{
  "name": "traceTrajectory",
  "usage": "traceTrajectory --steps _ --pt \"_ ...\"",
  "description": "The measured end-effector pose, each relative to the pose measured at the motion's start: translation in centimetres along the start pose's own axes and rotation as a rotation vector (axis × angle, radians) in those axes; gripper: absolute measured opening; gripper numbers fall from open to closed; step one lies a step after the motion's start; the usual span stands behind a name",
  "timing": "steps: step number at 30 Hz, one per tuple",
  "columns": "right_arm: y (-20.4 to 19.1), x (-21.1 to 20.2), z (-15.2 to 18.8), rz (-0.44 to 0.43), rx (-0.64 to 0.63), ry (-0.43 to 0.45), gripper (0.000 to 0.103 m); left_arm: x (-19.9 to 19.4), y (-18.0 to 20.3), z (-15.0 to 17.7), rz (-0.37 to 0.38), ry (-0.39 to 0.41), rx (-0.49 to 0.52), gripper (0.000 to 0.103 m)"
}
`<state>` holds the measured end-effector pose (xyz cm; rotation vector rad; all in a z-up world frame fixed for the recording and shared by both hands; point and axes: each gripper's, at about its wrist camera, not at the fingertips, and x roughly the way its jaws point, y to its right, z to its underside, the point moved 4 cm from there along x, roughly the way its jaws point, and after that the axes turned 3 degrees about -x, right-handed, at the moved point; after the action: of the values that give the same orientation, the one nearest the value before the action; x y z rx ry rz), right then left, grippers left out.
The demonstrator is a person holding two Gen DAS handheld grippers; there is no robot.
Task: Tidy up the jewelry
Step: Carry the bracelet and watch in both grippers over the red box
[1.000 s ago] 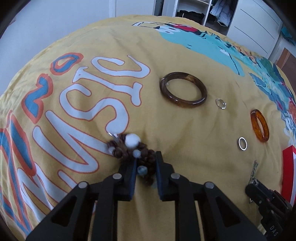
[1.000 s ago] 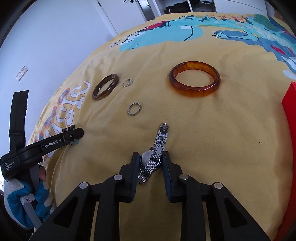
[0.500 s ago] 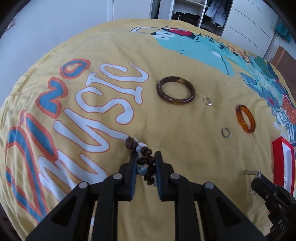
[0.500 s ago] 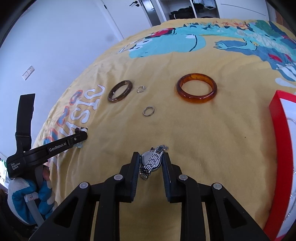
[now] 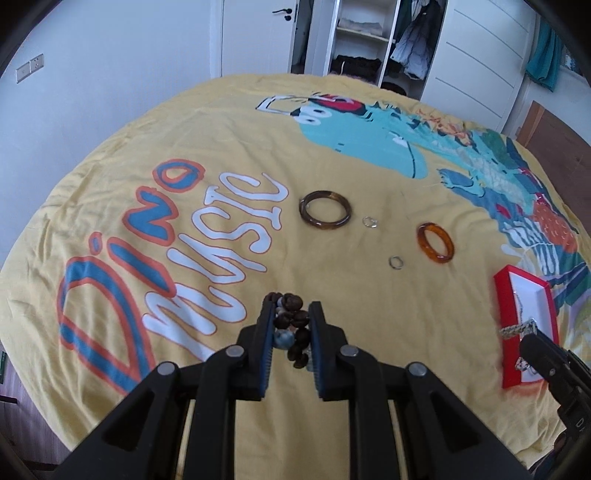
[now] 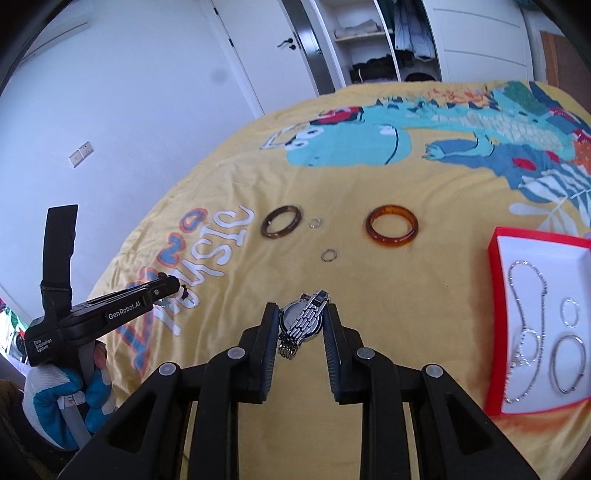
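My left gripper (image 5: 291, 312) is shut on a brown bead bracelet (image 5: 293, 325) with pale beads, lifted off the yellow bedspread (image 5: 332, 369). In the right wrist view my right gripper (image 6: 301, 314) is shut on a silver watch (image 6: 301, 321), also held above the cover. On the cover lie a dark brown bangle (image 5: 324, 209), an amber bangle (image 5: 436, 242) and two small silver rings (image 5: 369, 222) (image 5: 396, 262). A red jewelry box (image 6: 498, 266) with a white lining stands at the right and holds a silver chain (image 6: 526, 332) and thin hoops.
The bedspread carries a dinosaur print (image 5: 369, 133) and large lettering (image 5: 221, 258). A white wall, a door (image 5: 255, 33) and an open wardrobe (image 5: 369, 40) lie behind the bed. A gloved hand (image 6: 62, 398) holds the left gripper at the lower left of the right wrist view.
Both grippers rose from the bedspread, one with the bead bracelet and one with the watch. The red box has come into view at the right.
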<state>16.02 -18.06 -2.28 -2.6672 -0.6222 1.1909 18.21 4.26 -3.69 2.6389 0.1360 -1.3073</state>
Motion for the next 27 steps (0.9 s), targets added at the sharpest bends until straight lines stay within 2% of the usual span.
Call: traceTrajectory --steps 7,15,27 --pt "-0.3 -5.6 0.8 0.011 0.003 0.072 0.024 -4.8 1.4 1.4 0.023 0.044 0.033 0.017" --pt "1.9 -11.2 2.3 0.046 0.034 0.148 0.024 -8.6 4.9 2.5 0.06 0.074 0.102 0.017" --pt "9.3 -17.0 3.6 0.119 0.11 0.211 0.024 -10.3 15.8 4.4 0.169 0.055 0.291 0.017"
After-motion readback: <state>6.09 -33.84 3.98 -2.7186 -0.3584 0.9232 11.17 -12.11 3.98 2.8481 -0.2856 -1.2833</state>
